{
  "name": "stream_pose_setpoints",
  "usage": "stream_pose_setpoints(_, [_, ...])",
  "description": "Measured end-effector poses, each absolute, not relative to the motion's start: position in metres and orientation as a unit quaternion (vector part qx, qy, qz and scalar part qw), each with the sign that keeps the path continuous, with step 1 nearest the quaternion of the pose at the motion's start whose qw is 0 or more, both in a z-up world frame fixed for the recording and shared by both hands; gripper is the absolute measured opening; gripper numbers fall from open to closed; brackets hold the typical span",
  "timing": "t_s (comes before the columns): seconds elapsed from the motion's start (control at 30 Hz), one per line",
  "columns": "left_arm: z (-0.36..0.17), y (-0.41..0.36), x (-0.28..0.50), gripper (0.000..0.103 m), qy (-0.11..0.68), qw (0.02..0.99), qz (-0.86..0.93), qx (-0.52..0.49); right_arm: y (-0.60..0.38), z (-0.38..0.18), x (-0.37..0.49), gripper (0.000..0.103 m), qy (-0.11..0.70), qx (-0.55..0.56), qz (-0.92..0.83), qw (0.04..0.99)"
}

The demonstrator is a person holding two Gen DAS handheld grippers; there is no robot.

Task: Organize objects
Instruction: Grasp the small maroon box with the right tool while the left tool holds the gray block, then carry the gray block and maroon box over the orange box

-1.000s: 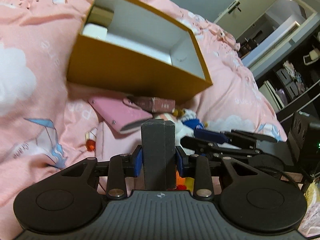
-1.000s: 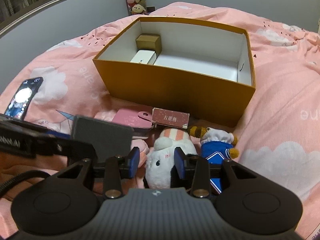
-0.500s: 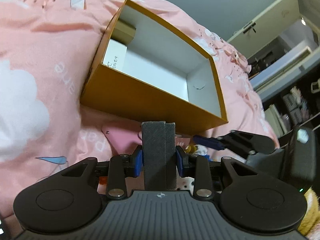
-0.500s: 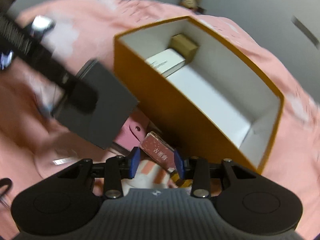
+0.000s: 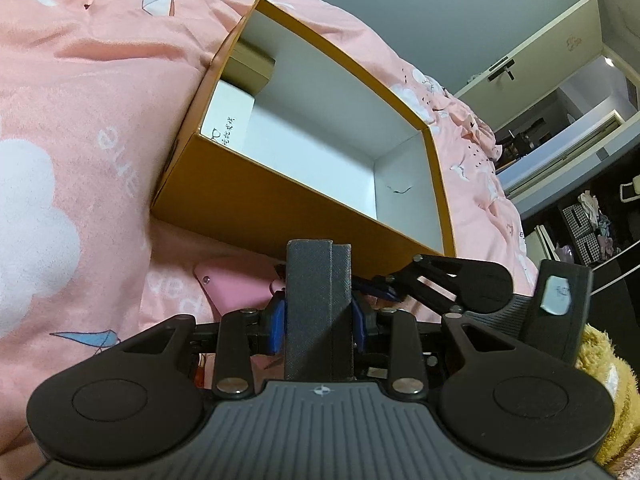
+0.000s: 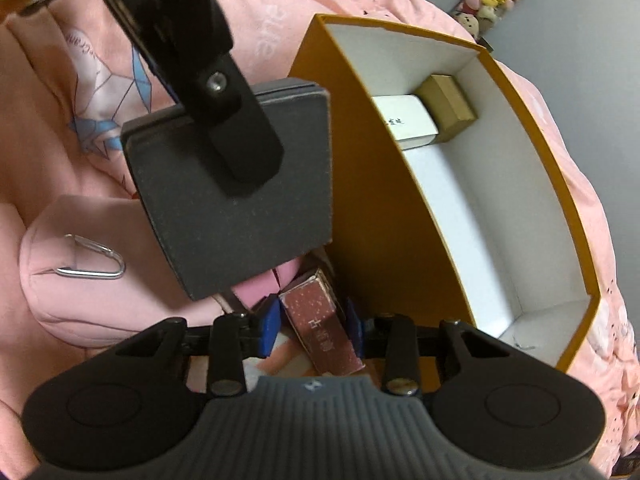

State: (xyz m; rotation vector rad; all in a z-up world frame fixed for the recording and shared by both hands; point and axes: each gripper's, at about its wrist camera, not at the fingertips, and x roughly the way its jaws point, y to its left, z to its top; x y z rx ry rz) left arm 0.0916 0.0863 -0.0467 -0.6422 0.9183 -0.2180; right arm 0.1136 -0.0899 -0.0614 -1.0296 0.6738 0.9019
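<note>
Change since a second ago: the right gripper [image 6: 310, 326] has rolled hard and come down over the maroon box [image 6: 322, 330], which lay flat in front of the orange box [image 5: 280, 208] before; the plush toys it looked at then are out of its view. The left gripper [image 5: 319, 316] has slid closer to the orange box, and the dark grey box [image 5: 319, 312] sits between its pads as before.
Left gripper: clamped narrow on the dark grey box, blue pads [image 5: 277, 326] pressed to both broad sides; the box stands on edge and juts forward past the fingertips.
Right gripper: jaws narrow and just closing in; the maroon box lies between the pads, right pad touching it, left pad very near, full grip not certain.
Maroon box: small, long, speckled, with printed characters on its top face; tilted, directly between the right fingertips.
Orange box: open, white inside; straight ahead of the left gripper, ahead and to the right of the right one.
Inside it: a white box [image 6: 408, 120] and a tan box [image 6: 448, 108] side by side at the far end.
Pink pouch [image 5: 236, 288]: on the bedspread [image 5: 80, 120], just ahead-left of the left fingertips, near the orange wall.
Silver carabiner [image 6: 94, 260]: on pink cloth, left of the right gripper.
</note>
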Motion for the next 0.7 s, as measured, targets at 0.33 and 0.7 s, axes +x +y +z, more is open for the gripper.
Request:
stream_pose_setpoints(0.33, [-0.043, 0.089, 0.087, 0.037, 0.423, 0.847, -0.105, -0.305, -0.103, -0.043, 0.104, 0.026, 0.272, -0.478, 0.397, 0.734])
stream_pose_setpoints(0.7, [-0.02, 0.084, 0.075, 0.037, 0.396, 0.861, -0.122, -0.296, -0.139, 0.03, 0.102, 0.025, 0.293, -0.354, 0.398, 0.794])
